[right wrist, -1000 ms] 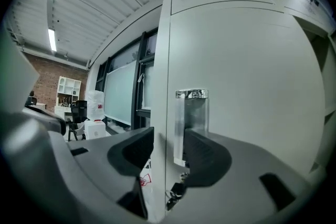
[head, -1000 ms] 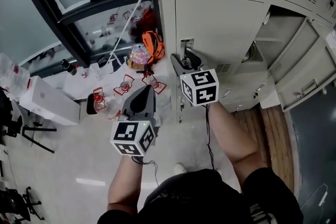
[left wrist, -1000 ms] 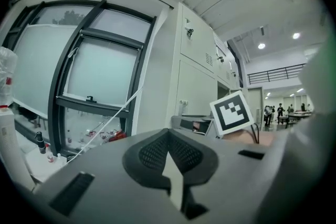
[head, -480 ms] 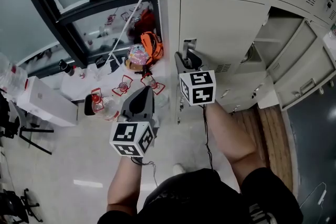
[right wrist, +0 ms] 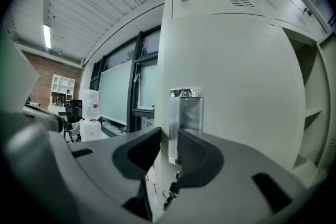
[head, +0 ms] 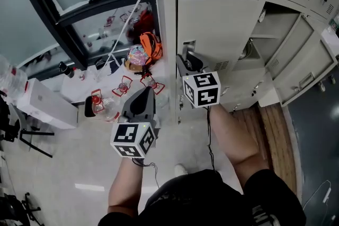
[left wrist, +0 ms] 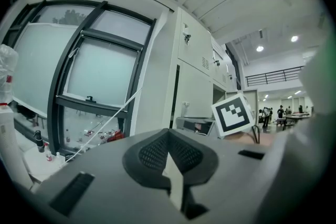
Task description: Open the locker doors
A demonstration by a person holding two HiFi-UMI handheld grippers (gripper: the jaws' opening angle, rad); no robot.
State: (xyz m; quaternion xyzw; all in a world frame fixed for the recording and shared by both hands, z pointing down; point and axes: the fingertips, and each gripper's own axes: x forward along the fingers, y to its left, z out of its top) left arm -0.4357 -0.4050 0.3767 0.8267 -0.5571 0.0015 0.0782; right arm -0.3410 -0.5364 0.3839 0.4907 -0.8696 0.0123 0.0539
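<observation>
A beige locker door (head: 222, 24) stands closed, with a metal handle (head: 187, 46) at its left edge. My right gripper (head: 186, 63) is up against that handle. In the right gripper view the handle (right wrist: 186, 107) reaches down between the dark pads (right wrist: 197, 152), and the jaws of the right gripper (right wrist: 169, 139) are closing around it, with a thin gap still showing on the left side. A key (right wrist: 168, 198) hangs below the handle. My left gripper (head: 142, 100) is held lower left, away from the lockers, and its jaws (left wrist: 169, 136) are shut on nothing.
To the right an open locker (head: 275, 29) shows its shelves, and its open door (head: 304, 69) sticks out. Left of the lockers, below a dark-framed window, lie an orange bag (head: 153, 45), a red-capped bottle (head: 100, 103) and a white box (head: 45, 103).
The right gripper has stayed at the handle. The left gripper has not moved. The head view has shifted slightly.
</observation>
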